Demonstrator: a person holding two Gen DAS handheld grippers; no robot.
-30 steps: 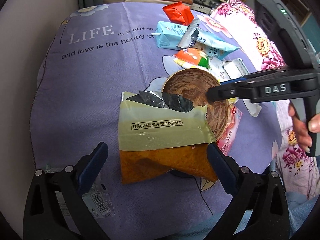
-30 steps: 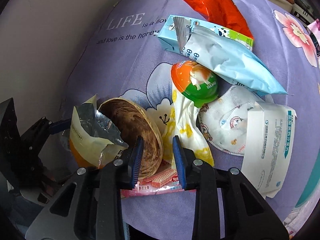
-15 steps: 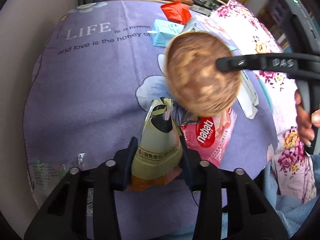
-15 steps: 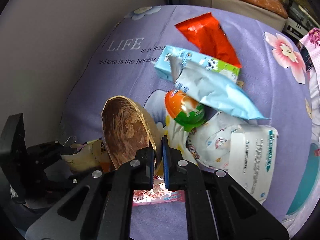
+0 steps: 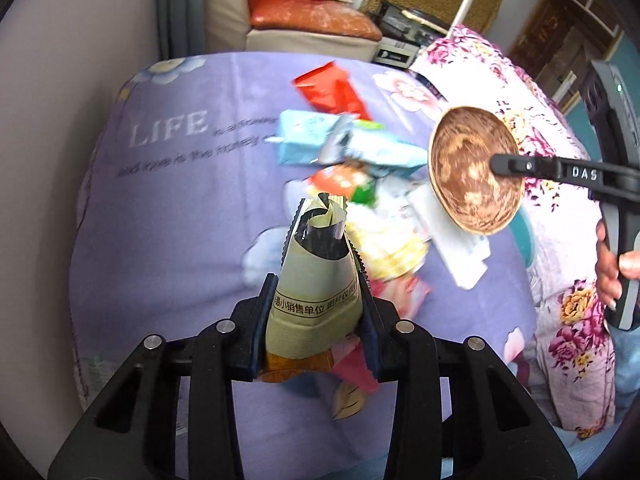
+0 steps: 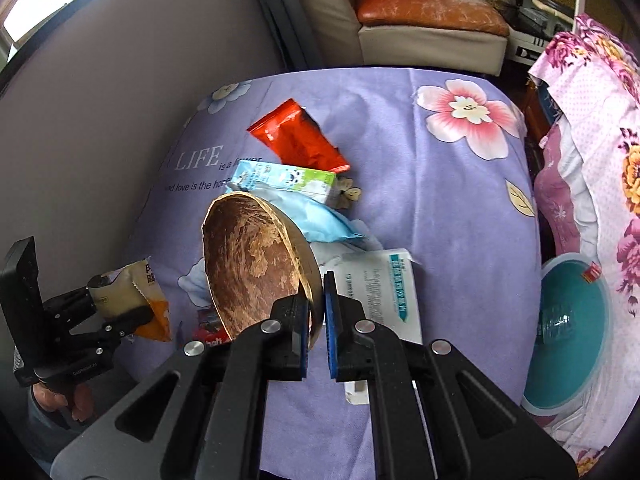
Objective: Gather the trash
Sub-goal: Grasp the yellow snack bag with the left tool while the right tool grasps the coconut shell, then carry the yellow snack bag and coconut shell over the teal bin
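My left gripper (image 5: 316,316) is shut on a crumpled olive and orange snack wrapper (image 5: 316,280), lifted off the purple cloth; the same wrapper (image 6: 136,292) shows at the left of the right wrist view. My right gripper (image 6: 317,312) is shut on the rim of a brown coconut-shell bowl (image 6: 252,264), held tilted above the table. In the left wrist view that bowl (image 5: 472,172) hangs at the right with one black finger across it. Loose trash stays on the cloth: a red packet (image 6: 300,140), a blue milk carton (image 6: 288,178), a light blue pouch (image 6: 316,220).
A white wipes pack (image 6: 380,292) and a red wafer wrapper (image 5: 400,300) lie on the purple tablecloth (image 6: 440,200). A teal bin (image 6: 568,332) stands low at the right beside floral fabric (image 6: 600,120). A sofa (image 6: 400,20) is behind the table.
The left gripper closed on the snack wrapper and lifted it. The right gripper shut on the bowl's rim, raised it and carried it to the right, away from the wrapper.
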